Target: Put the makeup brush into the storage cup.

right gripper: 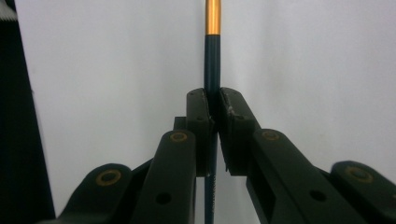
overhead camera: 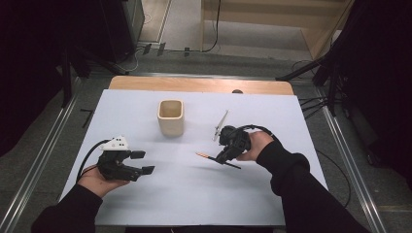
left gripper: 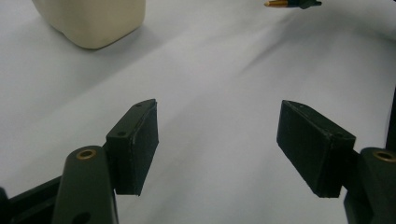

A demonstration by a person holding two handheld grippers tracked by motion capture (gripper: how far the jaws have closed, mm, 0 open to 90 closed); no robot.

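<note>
High view: we are seeing the right hand-held gripper pinching a dark pencil just above the bench, at about 4 o'clock from the cream cup. The left hand-held gripper is idling, jaws wide.

Left gripper view: wide jaws, nothing between; cup at 11 o'clock.

Right gripper view: jaws are clamping the pencil along its shaft. We are judging the thin shaft could pivot or slip and miss the cup.

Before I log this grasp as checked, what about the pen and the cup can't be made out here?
- Pen: its far end is cut off by the top edge of the right gripper view; in the high view the right gripper covers its middle.
- Cup: its top is cut off by the left gripper view's upper edge; in the high view its floor is too small to tell.
</note>
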